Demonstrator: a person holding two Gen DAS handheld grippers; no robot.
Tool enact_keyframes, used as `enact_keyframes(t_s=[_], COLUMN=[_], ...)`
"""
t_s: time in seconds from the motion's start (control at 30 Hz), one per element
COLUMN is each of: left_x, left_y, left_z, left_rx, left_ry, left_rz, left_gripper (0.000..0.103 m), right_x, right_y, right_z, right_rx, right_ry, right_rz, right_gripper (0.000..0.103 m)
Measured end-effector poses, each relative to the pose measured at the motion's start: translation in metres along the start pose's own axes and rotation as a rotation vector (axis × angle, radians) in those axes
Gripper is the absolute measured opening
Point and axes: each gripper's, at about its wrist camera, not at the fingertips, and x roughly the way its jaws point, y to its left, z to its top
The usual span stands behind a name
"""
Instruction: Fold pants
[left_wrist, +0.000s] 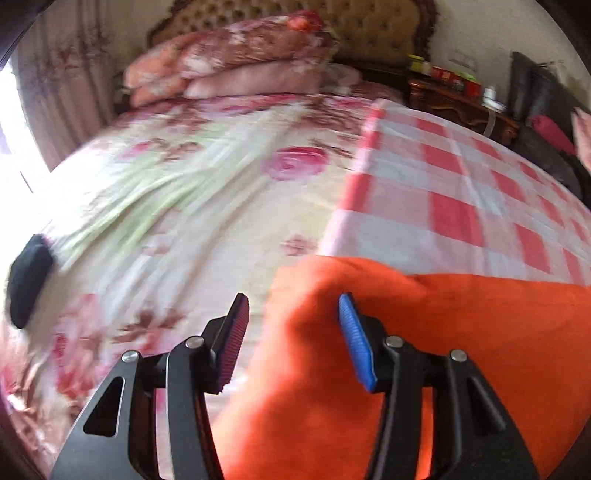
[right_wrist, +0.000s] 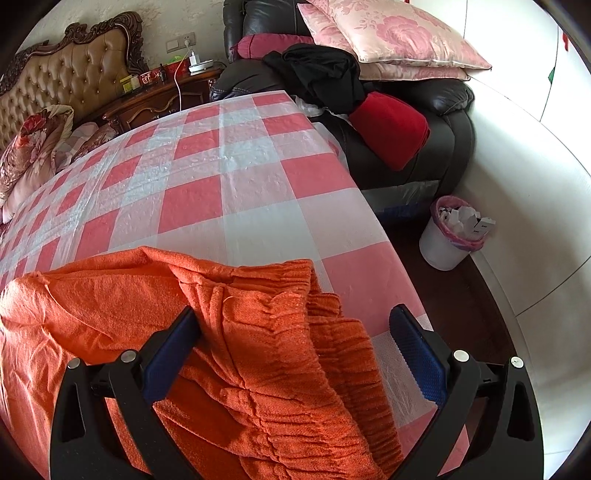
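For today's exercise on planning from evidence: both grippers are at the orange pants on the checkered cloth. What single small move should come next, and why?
Probably close the right gripper on the gathered waistband of the orange pants: its jaws stand open with that bunched edge between them. The left gripper is also open, at the pants' other edge.

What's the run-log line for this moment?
left tool: open, at pants edge | right tool: open, straddling waistband | checked cloth underneath

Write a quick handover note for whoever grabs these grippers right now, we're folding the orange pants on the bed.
Left gripper: open, at one end of the pants, gripping nothing.
Right gripper: open, jaws either side of the gathered waistband, not closed.
Pants lie rumpled on the checked cloth near the bed's edge.
Done: no neat fold visible.
Left: grip, smooth and fold.
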Motion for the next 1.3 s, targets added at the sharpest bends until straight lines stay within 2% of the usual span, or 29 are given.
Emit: enact_keyframes(t_s=[0.03, 0.1, 0.13, 0.23, 0.3, 0.33, 0.37, 0.47, 0.57, 0.8, 0.87, 0.9, 0.93, 0.97, 1.0, 1.07, 1.13, 1.23, 1.27, 1.3], left_x=[-0.013, -0.039, -0.051, -0.075, -0.093, -0.098, -0.103, -0.104, -0.101, -0.092, -0.093, -0.093, -0.093, -0.093, -0.093, -0.088, -0.086, -0.083, -0.081, -0.078], left_y=[0.005, 0.005, 0.001, -0.022, -0.039, -0.048, -0.057, -0.084, -0.089, -0.033, -0.019, -0.012, -0.009, -0.005, 0.001, 0.015, 0.03, 0.054, 0.061, 0.066], left_z=[-0.002, -0.011, -0.019, -0.047, -0.072, -0.083, -0.093, -0.12, -0.139, -0.144, -0.144, -0.144, -0.144, -0.144, -0.144, -0.144, -0.142, -0.14, -0.139, -0.137], left_rx=[-0.008, -0.001, 0.014, 0.062, 0.081, 0.099, 0.128, 0.245, 0.294, 0.145, 0.108, 0.084, 0.073, 0.065, 0.045, -0.041, -0.12, -0.246, -0.28, -0.295], left_ry=[-0.054, -0.13, -0.139, -0.092, -0.103, -0.105, -0.113, -0.085, -0.094, -0.114, -0.115, -0.113, -0.113, -0.115, -0.125, -0.112, -0.12, -0.12, -0.114, -0.1], left_rz=[0.001, -0.022, -0.055, -0.09, -0.208, -0.228, -0.227, -0.252, -0.228, -0.237, -0.279, -0.301, -0.286, -0.232, -0.216, -0.271, -0.302, -0.311, -0.303, -0.257], left_gripper=[0.051, 0.061, 0.063, 0.066, 0.066, 0.062, 0.052, 0.039, 0.041, 0.042, 0.034, 0.033, 0.037, 0.054, 0.057, 0.057, 0.057, 0.057, 0.057, 0.057], right_x=[0.0, 0.0, 0.0, 0.0, -0.001, -0.002, -0.002, -0.004, -0.005, -0.007, -0.013, -0.023, -0.035, -0.044, -0.06, -0.081, -0.097, -0.115, -0.117, -0.118], right_y=[0.0, 0.0, 0.001, 0.002, 0.004, 0.005, 0.007, 0.009, 0.012, 0.013, 0.017, 0.021, 0.026, 0.031, 0.044, 0.07, 0.116, 0.197, 0.221, 0.252], right_z=[0.0, 0.0, 0.0, 0.0, -0.001, -0.001, -0.001, -0.002, -0.003, -0.002, -0.002, -0.003, -0.003, -0.003, -0.003, -0.003, -0.011, -0.034, -0.043, -0.057], right_rx=[-0.001, -0.004, -0.005, -0.012, -0.019, -0.024, -0.031, -0.043, -0.056, -0.072, -0.087, -0.095, -0.1, -0.105, -0.122, -0.151, -0.233, -0.409, -0.46, -0.516], right_ry=[0.0, -0.003, -0.004, -0.009, -0.013, -0.016, -0.02, -0.028, -0.037, -0.047, -0.068, -0.096, -0.128, -0.156, -0.192, -0.215, -0.202, -0.191, -0.171, -0.146], right_rz=[-0.001, -0.006, -0.008, -0.018, -0.028, -0.035, -0.045, -0.062, -0.081, -0.099, -0.121, -0.152, -0.172, -0.176, -0.166, -0.107, 0.023, 0.178, 0.231, 0.291], right_gripper=[0.098, 0.098, 0.098, 0.098, 0.098, 0.098, 0.098, 0.098, 0.098, 0.098, 0.098, 0.098, 0.098, 0.098, 0.098, 0.098, 0.098, 0.098, 0.098, 0.098])
